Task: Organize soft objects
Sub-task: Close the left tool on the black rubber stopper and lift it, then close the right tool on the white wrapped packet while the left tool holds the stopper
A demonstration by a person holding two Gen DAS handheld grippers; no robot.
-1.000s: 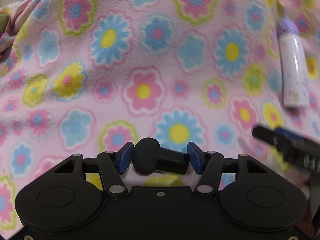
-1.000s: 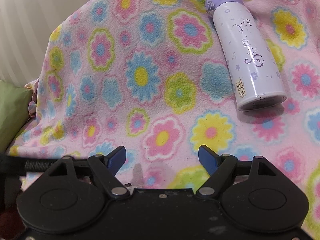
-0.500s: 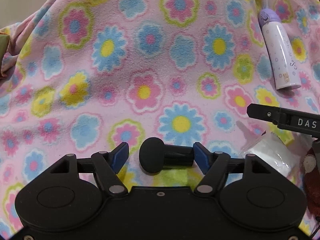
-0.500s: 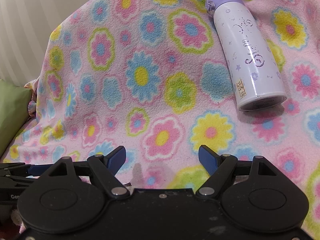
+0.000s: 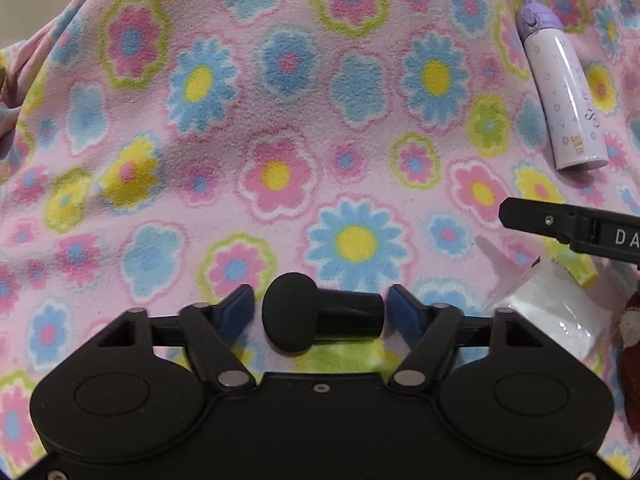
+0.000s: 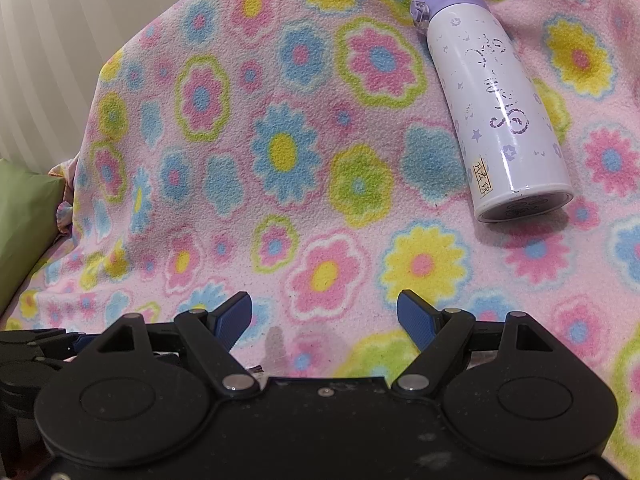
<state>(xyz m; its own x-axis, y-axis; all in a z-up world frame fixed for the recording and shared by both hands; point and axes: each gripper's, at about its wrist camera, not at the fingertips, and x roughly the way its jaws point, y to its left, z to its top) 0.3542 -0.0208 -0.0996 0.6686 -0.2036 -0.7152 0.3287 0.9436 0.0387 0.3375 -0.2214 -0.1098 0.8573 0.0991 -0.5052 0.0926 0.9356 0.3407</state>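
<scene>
My left gripper [image 5: 322,306] hovers over the pink flowered fleece blanket [image 5: 280,80]. A black mushroom-shaped piece [image 5: 320,316] lies crosswise between its blue pads. The jaws are closing, with a thin gap at the round head and the right pad at the flat end. My right gripper [image 6: 324,312] stands open above the blanket [image 6: 280,152] with nothing between its pads. One of its fingers [image 5: 560,224] reaches into the left wrist view from the right. A clear packet with white filling [image 5: 548,312] lies below that finger, beside a brown plush thing [image 5: 632,344].
A white and lilac bottle [image 6: 496,112] lies on its side on the blanket, also visible as a bottle [image 5: 560,92] at upper right. A green cushion [image 6: 24,220] sits at the blanket's left edge, before pale pleated curtains [image 6: 48,40].
The left gripper drew back from the blanket, bringing the packet and plush thing into view. Its pads, tight on the black piece before, now stand slightly off it. The right gripper stayed still.
</scene>
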